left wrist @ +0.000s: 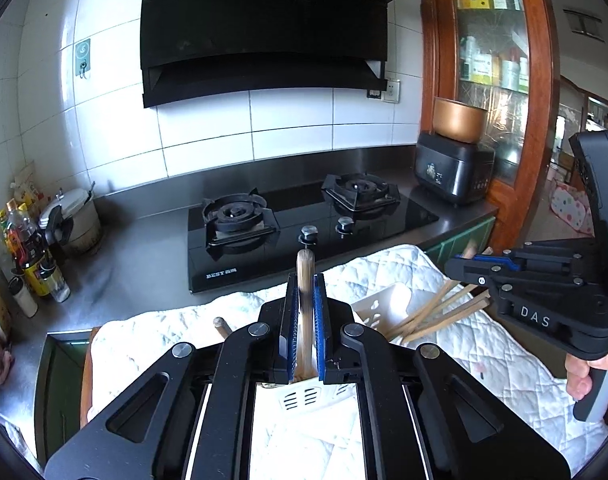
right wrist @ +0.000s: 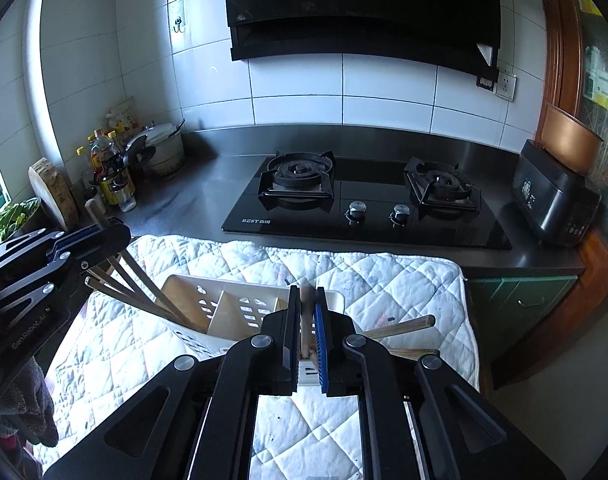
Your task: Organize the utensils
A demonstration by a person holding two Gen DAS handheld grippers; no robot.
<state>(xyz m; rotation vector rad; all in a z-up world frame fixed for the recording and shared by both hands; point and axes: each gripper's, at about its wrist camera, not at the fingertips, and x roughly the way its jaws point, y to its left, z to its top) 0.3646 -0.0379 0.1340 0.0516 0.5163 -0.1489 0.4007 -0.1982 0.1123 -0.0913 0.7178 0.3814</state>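
Left hand-held gripper [left wrist: 304, 320]: jaws clenched on a wooden stick [left wrist: 305, 280], long axis running straight ahead and up out of the pads, tip clear above them. The white caddy [left wrist: 378, 304] sits just below and to this gripper's right, on the quilted pad [left wrist: 484, 360] that covers the tabletop [left wrist: 144, 248]. A second wooden end [left wrist: 221, 325] pokes up just left of the jaws.

Chopsticks [left wrist: 436, 316] fan out of the caddy's right side, leaning up toward the right hand-held gripper [right wrist: 306, 332].

Right gripper: jaws clenched on a pale stick [right wrist: 305, 320], axis upright between the pads, directly over the caddy's slotted compartments. More sticks [right wrist: 404, 326] lie just right of it, pointing right.

Judgement: both held pieces hang over the caddy; each need only go down along its own axis. The right gripper looks nearer an open compartment.

Writing: "BEST" on the hob [left wrist: 296, 220] front; "DAS" on the right gripper's body; "GenRobot.AI" on the left gripper's body in the right view.
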